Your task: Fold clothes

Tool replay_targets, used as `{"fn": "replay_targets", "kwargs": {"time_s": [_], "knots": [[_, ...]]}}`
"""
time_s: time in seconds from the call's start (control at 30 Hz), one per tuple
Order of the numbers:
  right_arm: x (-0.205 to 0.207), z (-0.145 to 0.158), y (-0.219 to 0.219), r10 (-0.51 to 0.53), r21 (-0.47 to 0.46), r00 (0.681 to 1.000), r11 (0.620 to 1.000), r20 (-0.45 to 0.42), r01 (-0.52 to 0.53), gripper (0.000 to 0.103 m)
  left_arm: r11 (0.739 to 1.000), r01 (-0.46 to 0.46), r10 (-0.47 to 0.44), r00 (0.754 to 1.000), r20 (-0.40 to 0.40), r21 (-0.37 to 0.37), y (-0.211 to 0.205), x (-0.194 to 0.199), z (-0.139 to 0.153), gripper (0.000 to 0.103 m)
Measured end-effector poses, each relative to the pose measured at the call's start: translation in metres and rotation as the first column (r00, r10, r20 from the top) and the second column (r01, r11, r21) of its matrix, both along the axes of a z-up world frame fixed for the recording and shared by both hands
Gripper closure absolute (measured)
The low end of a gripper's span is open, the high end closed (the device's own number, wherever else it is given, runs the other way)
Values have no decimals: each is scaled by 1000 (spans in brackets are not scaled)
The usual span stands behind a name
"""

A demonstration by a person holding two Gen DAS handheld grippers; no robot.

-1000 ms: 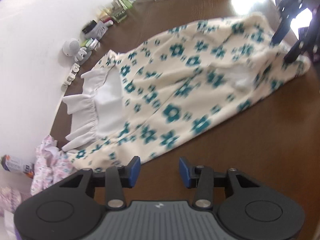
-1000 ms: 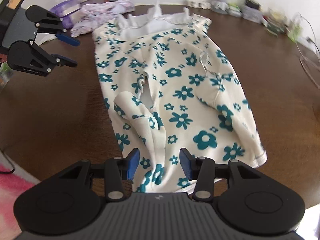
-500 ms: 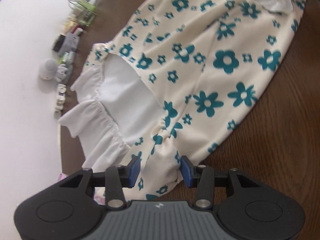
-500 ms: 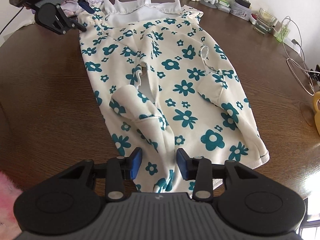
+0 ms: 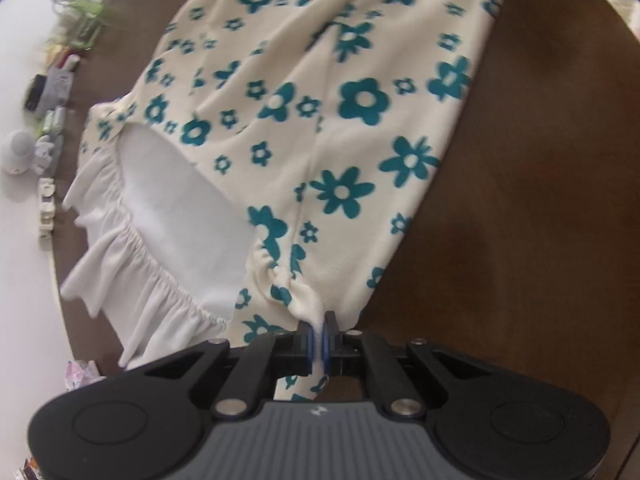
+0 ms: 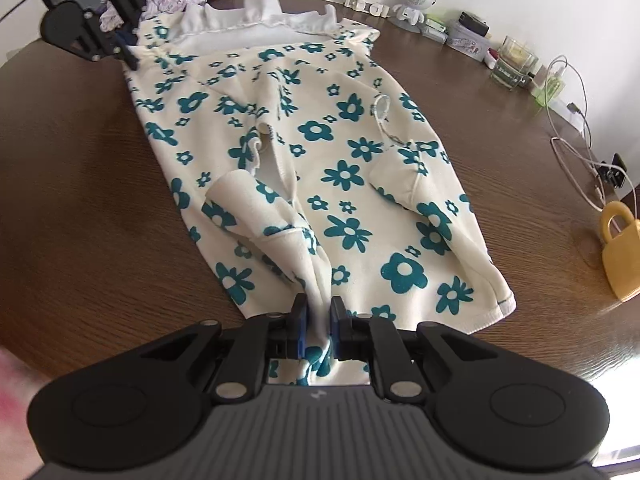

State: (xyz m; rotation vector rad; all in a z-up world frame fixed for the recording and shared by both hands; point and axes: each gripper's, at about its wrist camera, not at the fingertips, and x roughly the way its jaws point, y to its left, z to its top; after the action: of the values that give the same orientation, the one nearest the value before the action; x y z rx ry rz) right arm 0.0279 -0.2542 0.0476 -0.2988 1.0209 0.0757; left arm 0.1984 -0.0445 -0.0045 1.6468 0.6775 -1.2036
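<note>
We have the floral romper (image 6: 320,168) lying flat and lengthwise on the brown table (image 6: 80,200), filling mid-frame in the right wrist view, white ruffled collar (image 6: 256,20) at the top. Left gripper (image 5: 319,340) is pinched tight on a bunched bit of shoulder fabric by the collar, bottom centre of its own view; in the right wrist view it sits upper left, tilted down onto the cloth. Right gripper (image 6: 318,332) is closed narrow on the leg end at bottom centre, fabric gathered between the blue pads, though how many layers it caught is hard to tell. Main risk as we see it: both grips are small corner pinches, so lifting or swinging the fold could let fleece slip out or leave a lower layer behind. The loose flipped-up cuffs (image 6: 400,184) mid-garment could bunch inside the fold. The yellow padlock-shaped object (image 6: 622,256) and white cables (image 6: 576,152) at right edge could snag.
</note>
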Motion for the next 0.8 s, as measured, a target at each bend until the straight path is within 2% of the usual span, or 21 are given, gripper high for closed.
{"fn": "replay_targets", "kwargs": {"time_s": [0.23,0.4,0.43,0.5,0.6,0.63,0.7,0.8], "knots": [[1,-1,-31,118,-62,993,991,7,-117,92,992,46,-42,998,-39,117,10,-95,3,102],[16,-7,-47,180,-82,983,981,34,-176,92,991,41,-29,996,-87,130,10,-141,9,99],[20,-8,-50,187,-85,982,979,37,-184,92,993,26,-16,997,-79,118,10,-140,13,93],[25,-9,-51,203,-88,979,976,30,-199,92,996,-4,10,998,-62,93,9,-140,19,86],[22,-4,-49,210,-56,978,976,17,-208,89,996,-90,90,995,-38,-1,16,-116,48,60],[19,0,-48,216,-33,976,976,17,-215,86,993,-118,117,992,-43,-29,19,-105,58,58],[14,7,-45,228,4,973,974,25,-228,66,984,-164,162,986,-27,-71,23,-82,71,57],[16,6,-35,238,-21,971,971,23,-237,60,978,-190,194,980,40,-91,27,-46,73,55]]}}
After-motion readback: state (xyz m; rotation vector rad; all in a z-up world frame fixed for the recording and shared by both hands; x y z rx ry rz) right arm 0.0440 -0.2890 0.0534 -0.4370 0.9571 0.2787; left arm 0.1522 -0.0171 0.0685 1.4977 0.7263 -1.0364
